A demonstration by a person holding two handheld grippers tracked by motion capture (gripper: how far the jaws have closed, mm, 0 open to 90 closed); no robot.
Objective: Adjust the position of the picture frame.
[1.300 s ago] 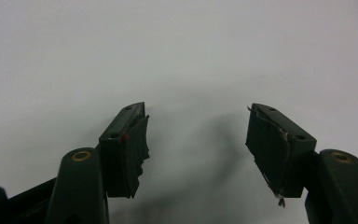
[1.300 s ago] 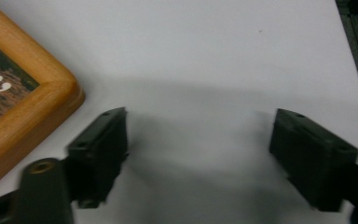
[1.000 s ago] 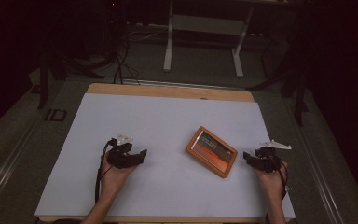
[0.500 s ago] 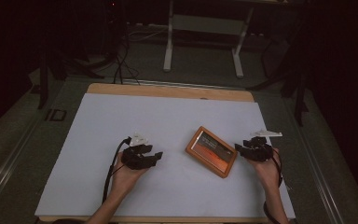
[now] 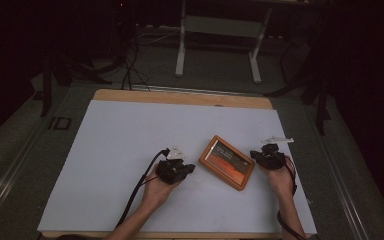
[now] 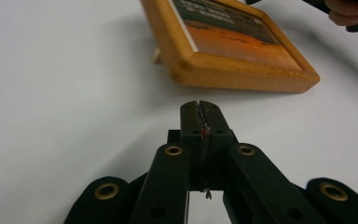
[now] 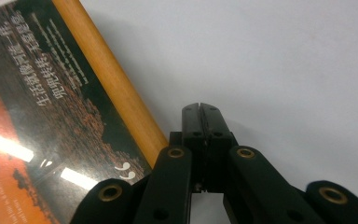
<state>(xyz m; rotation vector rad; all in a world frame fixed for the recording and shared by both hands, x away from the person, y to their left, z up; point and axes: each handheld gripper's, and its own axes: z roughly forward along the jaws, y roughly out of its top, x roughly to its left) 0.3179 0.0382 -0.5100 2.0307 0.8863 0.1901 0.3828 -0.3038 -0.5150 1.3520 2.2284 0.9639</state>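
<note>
two grippers flank a wooden picture frame (image 5: 228, 161) lying face up on the white table cover (image 5: 130, 135), right of centre and turned at an angle to the table edges. left gripper (image 5: 189, 169) sits just left of the frame, held low over the cover, tips aimed at the frame's near edge; in the left gripper view its jaws have just been closing and now meet flush with nothing between them, a short bare strip of cover separating the tips (image 6: 200, 108) from the frame (image 6: 233, 51). right gripper (image 5: 254, 155) is at the frame's right edge; in the right gripper view its jaws have also just been closing and are pressed together empty, tips (image 7: 200, 111) just beside the wooden rim (image 7: 112, 84), contact not resolvable. frame holds a dark print with orange lower band and pale lettering. black cable (image 5: 135, 192) trails from left gripper toward the near table edge.
</note>
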